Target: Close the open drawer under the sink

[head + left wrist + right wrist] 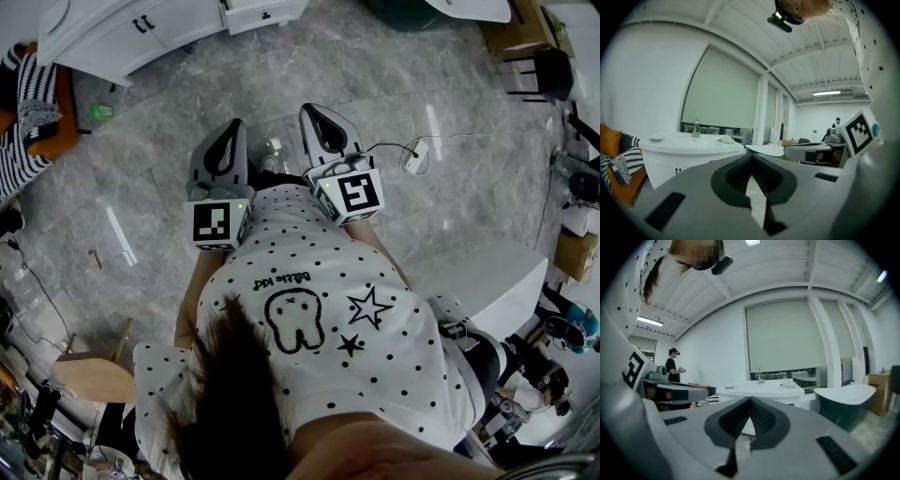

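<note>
The white sink vanity [141,33] stands at the far top left of the head view, and a drawer front [265,13] with a dark handle juts out from it at the top edge. Both gripper views show the vanity [689,150] [759,391] some way ahead, with a tap on top. My left gripper [228,127] and right gripper [314,112] are held side by side in front of my chest above the marble floor, well short of the vanity. Each is shut with its tips [751,154] [750,400] meeting, and neither holds anything.
An orange sofa with a striped cushion [28,112] sits left of the vanity. A dark green tub [843,404] stands to the right and a white table [487,281] lies at my right side. A cable with a white plug [415,155] lies on the floor. Another person [672,364] stands far off.
</note>
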`<state>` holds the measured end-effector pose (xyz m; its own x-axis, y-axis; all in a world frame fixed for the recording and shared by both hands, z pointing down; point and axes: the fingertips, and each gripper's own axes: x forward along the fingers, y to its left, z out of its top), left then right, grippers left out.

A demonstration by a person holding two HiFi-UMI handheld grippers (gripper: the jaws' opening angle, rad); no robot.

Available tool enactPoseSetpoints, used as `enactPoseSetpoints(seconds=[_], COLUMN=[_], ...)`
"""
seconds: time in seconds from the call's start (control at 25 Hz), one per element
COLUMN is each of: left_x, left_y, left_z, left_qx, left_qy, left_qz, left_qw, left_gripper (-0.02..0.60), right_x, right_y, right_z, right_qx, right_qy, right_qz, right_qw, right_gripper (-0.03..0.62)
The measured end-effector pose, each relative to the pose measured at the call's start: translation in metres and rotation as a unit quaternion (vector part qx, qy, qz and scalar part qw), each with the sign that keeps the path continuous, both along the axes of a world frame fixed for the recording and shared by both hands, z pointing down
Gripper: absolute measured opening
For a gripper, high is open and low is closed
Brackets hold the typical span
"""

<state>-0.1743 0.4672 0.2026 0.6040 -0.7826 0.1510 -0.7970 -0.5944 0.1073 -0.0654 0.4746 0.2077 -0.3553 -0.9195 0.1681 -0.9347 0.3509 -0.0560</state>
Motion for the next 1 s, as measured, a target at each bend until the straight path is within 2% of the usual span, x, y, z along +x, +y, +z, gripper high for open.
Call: enactPoseSetpoints(seconds=[0.12, 0.28, 0.6, 0.84, 1.0], left_x=[0.004, 0.009, 0.020, 0.020, 0.017], left_y=[0.002, 0.003, 0.007, 0.011, 0.008], left_z=[0.005, 0.000, -0.004, 0.002, 0.008], left_qx=[-0.011, 0.002, 0.003, -0.011, -0.027], left_qy=[0.000, 0.005, 0.007, 0.006, 0.012], left_qz=[-0.002, -0.007, -0.005, -0.003, -0.005], left_qw=[0.9999, 1.0000, 1.0000, 0.9999, 0.9996], left_gripper=[0.006, 0.006, 0.006, 0.006, 0.006], right_x=[0.004, 0.011, 0.019, 0.021, 0.014], right_y=[0.001, 0.005, 0.011, 0.011, 0.009], right_z=[0.003, 0.003, 0.000, -0.001, 0.008], right_qx=[0.000, 0.002, 0.000, 0.000, -0.012], right_qy=[-0.001, -0.001, 0.004, -0.029, -0.029], right_qz=[-0.002, -0.001, -0.004, -0.007, -0.015], right_qw=[1.000, 1.000, 1.000, 1.000, 0.999], right_gripper=[0.014, 0.014, 0.014, 0.014, 0.014])
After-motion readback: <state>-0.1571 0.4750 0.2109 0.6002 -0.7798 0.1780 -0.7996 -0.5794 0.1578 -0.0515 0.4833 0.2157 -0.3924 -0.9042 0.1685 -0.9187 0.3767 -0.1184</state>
